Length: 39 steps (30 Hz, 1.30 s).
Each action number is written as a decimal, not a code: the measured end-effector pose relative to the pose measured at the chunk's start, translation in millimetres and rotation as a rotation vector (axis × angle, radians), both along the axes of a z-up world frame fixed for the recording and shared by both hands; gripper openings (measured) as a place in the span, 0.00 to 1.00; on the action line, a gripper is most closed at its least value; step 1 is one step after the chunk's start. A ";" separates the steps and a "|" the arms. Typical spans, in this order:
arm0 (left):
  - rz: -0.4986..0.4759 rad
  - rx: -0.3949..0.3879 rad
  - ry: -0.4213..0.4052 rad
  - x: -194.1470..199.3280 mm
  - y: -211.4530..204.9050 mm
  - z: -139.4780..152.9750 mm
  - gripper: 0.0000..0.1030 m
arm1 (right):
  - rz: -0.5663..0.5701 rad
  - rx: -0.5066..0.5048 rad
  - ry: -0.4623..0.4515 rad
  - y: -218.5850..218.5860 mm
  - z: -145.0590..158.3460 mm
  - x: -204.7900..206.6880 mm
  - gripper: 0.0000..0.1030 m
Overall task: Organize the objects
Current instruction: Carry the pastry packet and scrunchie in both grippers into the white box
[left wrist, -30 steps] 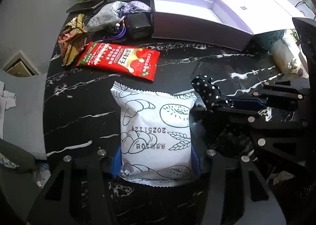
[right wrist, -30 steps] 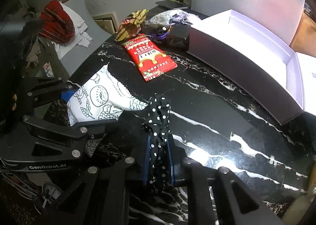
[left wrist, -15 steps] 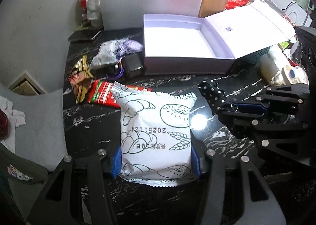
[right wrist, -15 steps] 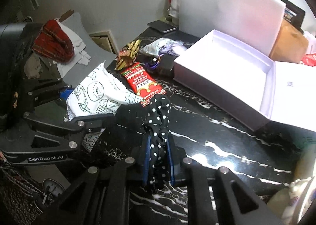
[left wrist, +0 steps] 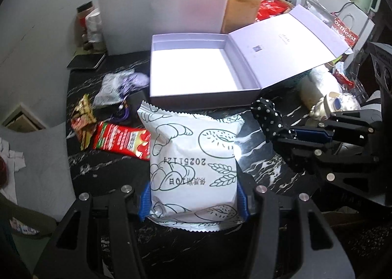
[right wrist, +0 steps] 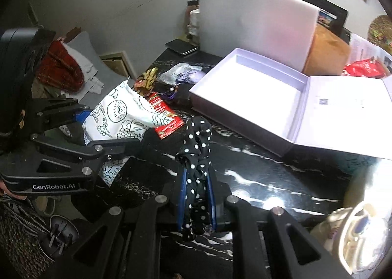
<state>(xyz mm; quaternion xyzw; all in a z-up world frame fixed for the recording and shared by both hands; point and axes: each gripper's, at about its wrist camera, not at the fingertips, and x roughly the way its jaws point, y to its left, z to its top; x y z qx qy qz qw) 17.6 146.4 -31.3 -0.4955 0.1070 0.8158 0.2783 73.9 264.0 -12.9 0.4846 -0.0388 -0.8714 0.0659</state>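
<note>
- Far left on the black marble table (left wrist: 103, 171): gold/red wrapper (left wrist: 83, 122), w/ red snack packet (left wrist: 121, 140) lying flat just right of it.
- Behind those: crumpled grey-purple pouch (left wrist: 120, 86) & dark phone (left wrist: 85, 61) near the wall.
- Left gripper (left wrist: 193, 198): blue pads clamped on both sides of the white bread packet (left wrist: 193, 156); packet held off the table, printed side up, its top edge overlapping the box front in the left wrist view.
- Centre-back: open lavender box (left wrist: 196, 75), inside bare, lid (left wrist: 286, 41) hinged open to the right. White board (left wrist: 161, 6) stands upright behind it, brown paper bag (left wrist: 242, 13) beside the board.
- Right gripper (right wrist: 197, 203): closed tight on black polka-dot fabric (right wrist: 197, 156); cloth sticks out past the tips, above the table, in front of the box's near corner.
- Right wrist view: left gripper w/ its packet sits just left of the dotted cloth.
- Far right: white bottle-like item (left wrist: 318, 90) lying on the table, blurred.
</note>
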 end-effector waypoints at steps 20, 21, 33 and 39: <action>-0.133 -0.043 0.015 -78.0 73.8 0.8 0.50 | -0.083 -0.020 -0.008 56.9 -1.8 -49.7 0.14; -0.136 -0.043 0.010 -82.0 75.2 -2.3 0.50 | -0.085 -0.022 -0.012 58.8 -3.7 -52.6 0.14; -0.144 -0.058 -0.043 -146.0 98.2 -36.3 0.50 | -0.111 -0.042 -0.062 89.3 -31.2 -101.7 0.14; -0.148 -0.072 -0.039 -178.8 111.7 -47.1 0.50 | -0.145 -0.057 -0.076 105.7 -44.4 -127.7 0.14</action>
